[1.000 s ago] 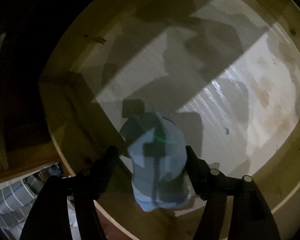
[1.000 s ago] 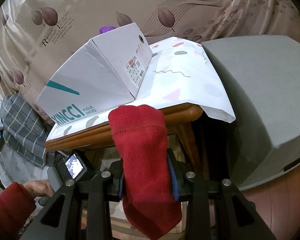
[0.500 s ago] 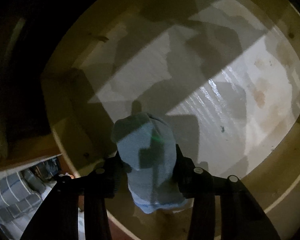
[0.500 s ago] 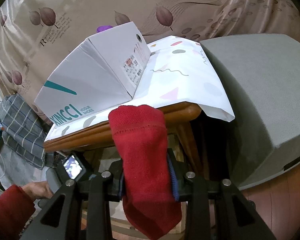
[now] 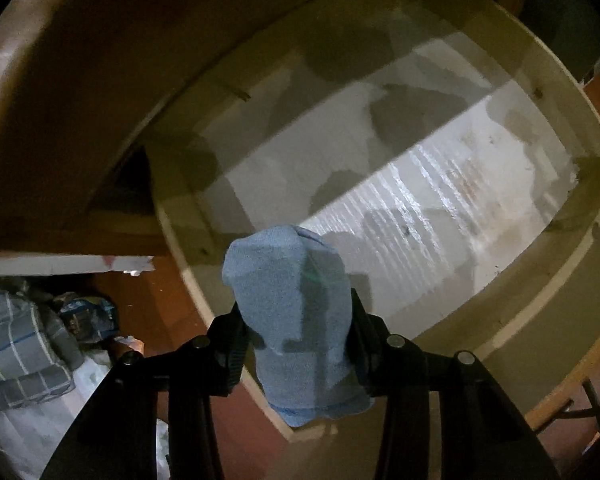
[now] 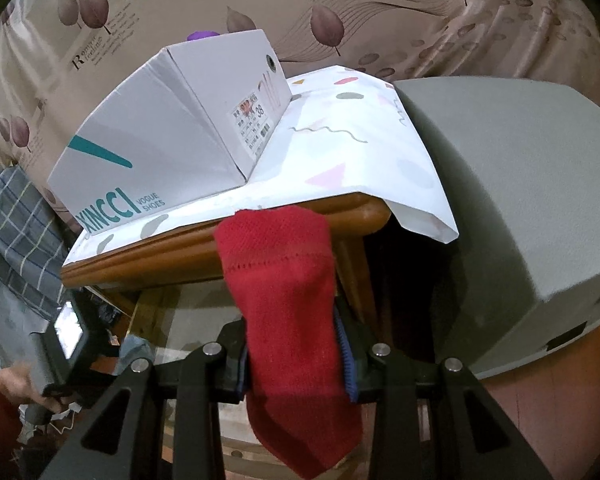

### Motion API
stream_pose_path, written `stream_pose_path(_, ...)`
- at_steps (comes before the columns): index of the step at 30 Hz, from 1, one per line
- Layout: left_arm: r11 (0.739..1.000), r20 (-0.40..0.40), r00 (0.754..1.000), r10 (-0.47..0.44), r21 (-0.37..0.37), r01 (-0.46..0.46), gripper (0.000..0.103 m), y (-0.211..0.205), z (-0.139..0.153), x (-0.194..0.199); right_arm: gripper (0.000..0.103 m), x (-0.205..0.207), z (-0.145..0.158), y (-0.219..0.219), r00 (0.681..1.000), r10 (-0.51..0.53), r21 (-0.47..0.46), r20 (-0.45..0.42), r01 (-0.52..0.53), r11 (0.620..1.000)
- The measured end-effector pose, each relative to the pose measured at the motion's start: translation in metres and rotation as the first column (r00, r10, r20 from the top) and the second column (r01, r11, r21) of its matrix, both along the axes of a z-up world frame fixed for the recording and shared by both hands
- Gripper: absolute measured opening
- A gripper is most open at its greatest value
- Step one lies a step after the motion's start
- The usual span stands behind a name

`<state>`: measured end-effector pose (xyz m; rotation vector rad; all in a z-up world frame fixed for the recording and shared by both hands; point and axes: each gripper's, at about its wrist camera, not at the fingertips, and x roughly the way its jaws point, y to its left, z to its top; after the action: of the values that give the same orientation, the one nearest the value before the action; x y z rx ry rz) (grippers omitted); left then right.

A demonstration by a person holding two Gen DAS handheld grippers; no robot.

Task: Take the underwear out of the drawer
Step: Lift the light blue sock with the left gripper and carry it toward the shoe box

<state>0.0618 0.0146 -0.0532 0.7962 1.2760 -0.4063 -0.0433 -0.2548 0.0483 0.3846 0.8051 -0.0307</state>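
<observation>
My left gripper (image 5: pixel 296 320) is shut on a light blue sock (image 5: pixel 292 300), held above the near left corner of the open wooden drawer (image 5: pixel 180 276). The drawer's white-lined bottom (image 5: pixel 400 184) shows no other clothes. My right gripper (image 6: pixel 290 344) is shut on a red sock (image 6: pixel 288 292) that hangs down between the fingers, in front of the wooden table's edge (image 6: pixel 172 252).
A white XINCCI shoe box (image 6: pixel 172 136) stands on a patterned white cloth (image 6: pixel 348 152) on the table. A grey padded seat (image 6: pixel 520 200) is at the right. Plaid fabric (image 5: pixel 16 340) and clutter lie on the red-brown floor left of the drawer.
My left gripper has closed on the blue sock and lifted it up and back out of the drawer. The right gripper with the red sock has barely moved.
</observation>
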Motion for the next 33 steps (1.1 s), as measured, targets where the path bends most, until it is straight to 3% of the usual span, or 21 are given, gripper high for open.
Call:
stream_pose_path(10,0.986,0.112,0.985,0.134,-0.111,-0.122,0.040,0.011,0.032,-0.029,0.034,-0.002,-0.003,-0.003,1.000,-0.002,-0.005,-0.009,0.002,1.000)
stream_pose_path(17,0.971,0.251,0.947,0.200,-0.182,-0.157,0.040,0.007,0.085,-0.048,0.034,-0.001,-0.005,-0.004,1.000,-0.006,-0.002,-0.027,0.006,1.000)
stream_pose_path(24,0.948,0.328,0.912,0.247,-0.277,-0.157,0.040,0.011,0.150,-0.057,0.034,-0.002,-0.005,-0.005,1.000,-0.009,-0.001,-0.029,0.009,1.000)
stream_pose_path(33,0.869,0.336,0.865,0.373,-0.454,-0.198,0.040,0.038,0.248,-0.046,0.034,-0.005,-0.003,-0.008,0.999,-0.023,0.000,-0.024,0.023,1.000)
